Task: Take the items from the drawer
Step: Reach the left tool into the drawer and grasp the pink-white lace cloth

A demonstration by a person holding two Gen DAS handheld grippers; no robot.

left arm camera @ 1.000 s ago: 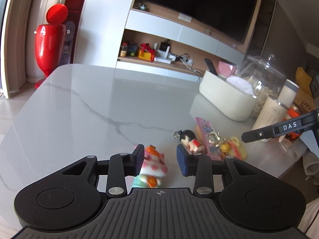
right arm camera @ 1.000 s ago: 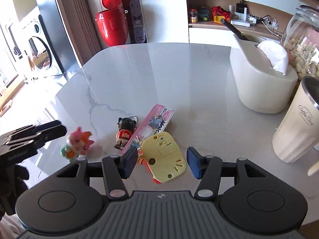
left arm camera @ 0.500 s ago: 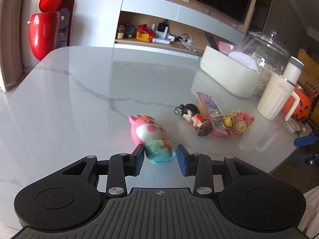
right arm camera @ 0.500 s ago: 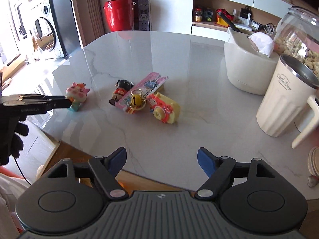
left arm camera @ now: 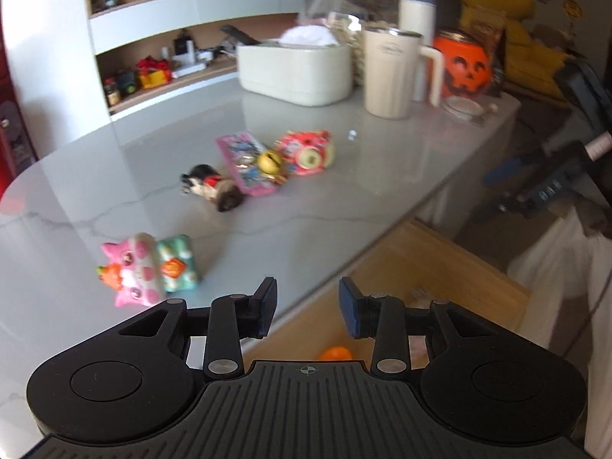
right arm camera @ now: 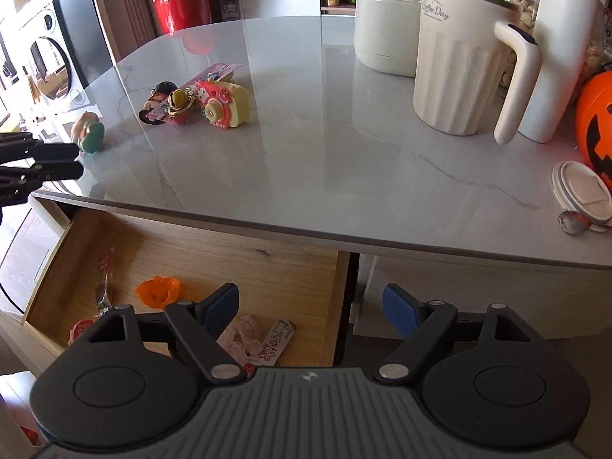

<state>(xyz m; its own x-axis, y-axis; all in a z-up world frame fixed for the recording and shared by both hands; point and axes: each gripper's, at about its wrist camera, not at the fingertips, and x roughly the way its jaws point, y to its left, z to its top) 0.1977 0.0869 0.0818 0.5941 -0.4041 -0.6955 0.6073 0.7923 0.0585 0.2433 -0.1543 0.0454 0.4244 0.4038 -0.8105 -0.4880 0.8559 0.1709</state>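
The wooden drawer (right arm camera: 229, 252) stands pulled out under the table edge. In it lie an orange pumpkin-shaped cup (right arm camera: 157, 290), a crumpled pink wrapper (right arm camera: 243, 334), a printed packet (right arm camera: 277, 340) and a spoon (right arm camera: 102, 294). My right gripper (right arm camera: 311, 300) hovers over the drawer's right end; its jaws are opening with nothing between them. My left gripper (left arm camera: 306, 306) is open and empty above the table edge, just right of the pink cat toy (left arm camera: 149, 267). On the table lie a doll (left arm camera: 212, 187), a pink card (left arm camera: 244, 164) and a camera toy (right arm camera: 225, 103).
A cream mug (right arm camera: 459, 72), a tissue box (right arm camera: 382, 30), a tall white tumbler (right arm camera: 562, 49) and an orange pumpkin bucket (right arm camera: 596, 122) crowd the table's right side. A round lid (right arm camera: 581, 191) lies near the edge. A white cabinet front sits right of the drawer.
My right gripper let go of the yellow camera toy, drew back off the table over the drawer and widened. My left gripper left the pink cat toy, swung right and rolled.
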